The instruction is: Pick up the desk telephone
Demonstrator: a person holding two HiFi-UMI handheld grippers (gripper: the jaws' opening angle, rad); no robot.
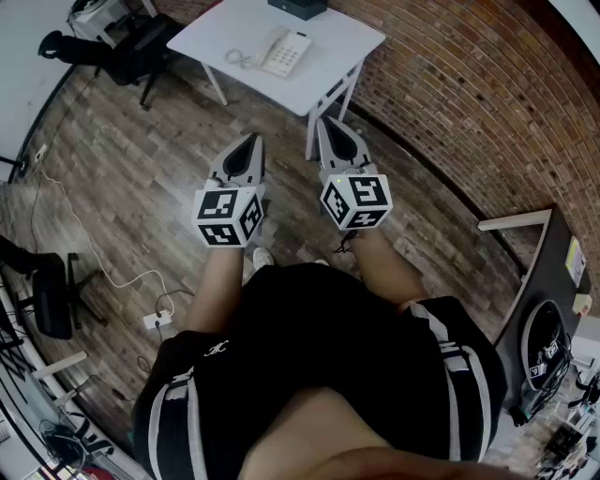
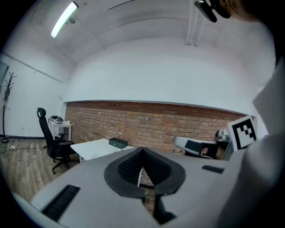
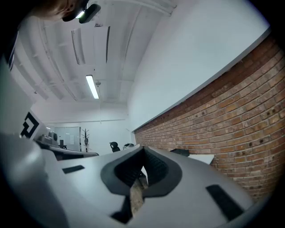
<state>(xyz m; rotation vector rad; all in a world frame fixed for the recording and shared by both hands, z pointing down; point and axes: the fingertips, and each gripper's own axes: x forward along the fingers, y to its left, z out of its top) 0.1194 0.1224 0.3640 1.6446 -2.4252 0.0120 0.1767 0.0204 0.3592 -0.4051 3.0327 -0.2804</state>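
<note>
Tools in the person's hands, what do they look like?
The left tool and right tool are grey pointed shells with black ribbed pads inside. Each carries a white cube printed with black square markers. The person wears black clothes with white stripes.

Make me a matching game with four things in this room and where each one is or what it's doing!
Things:
1 telephone
2 dark box
3 office chair
4 left gripper

Places or states:
A on the floor beside the table
B shut and empty, short of the table
C on the table, near its middle
D at the table's far edge

Pairs: 1-C, 2-D, 3-A, 4-B
</note>
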